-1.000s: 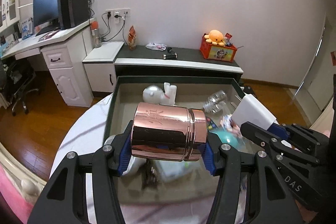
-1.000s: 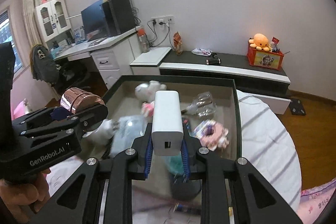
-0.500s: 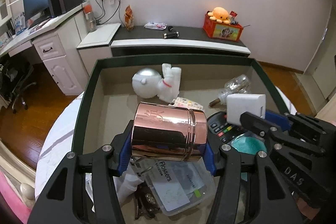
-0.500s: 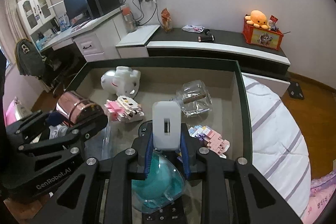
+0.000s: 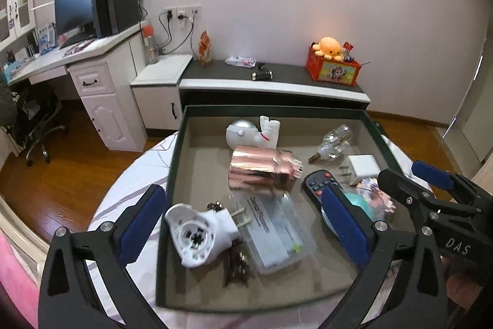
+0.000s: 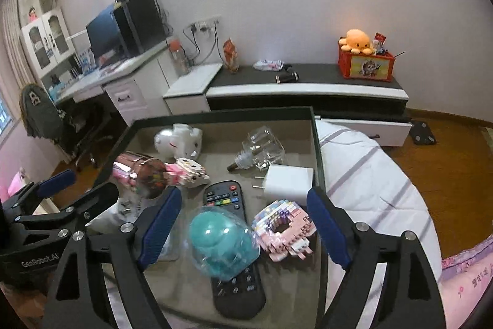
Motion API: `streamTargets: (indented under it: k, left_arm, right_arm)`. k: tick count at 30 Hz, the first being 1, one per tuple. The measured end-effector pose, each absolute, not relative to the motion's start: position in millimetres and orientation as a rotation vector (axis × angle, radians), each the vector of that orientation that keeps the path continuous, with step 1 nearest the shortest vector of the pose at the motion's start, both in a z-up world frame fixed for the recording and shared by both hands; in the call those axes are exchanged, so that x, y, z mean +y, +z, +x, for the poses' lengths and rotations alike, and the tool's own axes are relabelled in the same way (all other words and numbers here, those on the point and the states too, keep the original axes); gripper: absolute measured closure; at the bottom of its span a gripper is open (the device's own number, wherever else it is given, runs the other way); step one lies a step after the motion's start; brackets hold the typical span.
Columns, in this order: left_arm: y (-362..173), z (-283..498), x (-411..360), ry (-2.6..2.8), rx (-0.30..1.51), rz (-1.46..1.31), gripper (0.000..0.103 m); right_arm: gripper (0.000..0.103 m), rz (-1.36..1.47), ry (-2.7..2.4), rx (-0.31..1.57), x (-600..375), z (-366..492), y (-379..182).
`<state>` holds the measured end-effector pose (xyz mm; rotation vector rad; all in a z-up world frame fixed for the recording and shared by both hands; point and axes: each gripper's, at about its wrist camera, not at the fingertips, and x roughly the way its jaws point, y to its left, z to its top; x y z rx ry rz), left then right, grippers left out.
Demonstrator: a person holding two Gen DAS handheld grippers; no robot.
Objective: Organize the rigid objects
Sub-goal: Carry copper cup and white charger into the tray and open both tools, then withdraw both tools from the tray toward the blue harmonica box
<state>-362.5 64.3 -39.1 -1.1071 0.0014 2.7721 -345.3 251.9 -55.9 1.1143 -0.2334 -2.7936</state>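
Both grippers hang with jaws apart and hold nothing above the green-rimmed tray (image 5: 172, 174) of small objects.

At the near left of the tray lies a white plug adapter (image 5: 200, 232), with a clear plastic case (image 5: 274, 232) just beside it on the right. The left gripper (image 5: 243, 224) spreads wide over these. Farther in, the rose-gold metal can (image 5: 262, 171) lies on its side near the middle, a white astronaut figure (image 5: 251, 131) behind it. Right of the can sit a black remote (image 6: 231, 239) and a teal toy (image 6: 222, 242) on top of it, between the right gripper's (image 6: 243, 230) fingers. The white charger (image 6: 288, 182) lies flat at the far right beside the rim, a glass bottle (image 6: 262, 151) behind it and a pink block figure (image 6: 283, 232) nearer.
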Motion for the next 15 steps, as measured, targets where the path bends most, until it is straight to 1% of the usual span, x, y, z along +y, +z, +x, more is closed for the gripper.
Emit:
streamTargets:
  k: [3,4,5,6,15]
  left_arm:
    - [-24.2,-340.0,55.7,2.777,-0.022,-1.063,0.0]
    - [-19.6,-333.1,53.7,2.781,-0.029,-1.05,0.0]
    - [-13.9,-324.4,51.8,2.782,-0.036,-1.037,0.0]
    - [-9.7,-315.2,50.0,2.782,-0.043,-1.023,0.0]
    - [16.6,-239.2,32.5,2.833,-0.062,-0.949,0.0]
  right_arm:
    - [0.016,1.06,-2.83,-0.266,253.2,-322.8,-42.7]
    - [0.011,1.047,-2.844,-0.278,253.5,-316.4,-38.6]
    - [0.003,1.028,-2.856,-0.293,254.2,-307.1,-34.2]
    - [0.0,1.008,-2.866,-0.303,254.8,-297.3,-30.3]
    - [0.0,0.925,-2.92,-0.317,252.8,-212.8,-8.0]
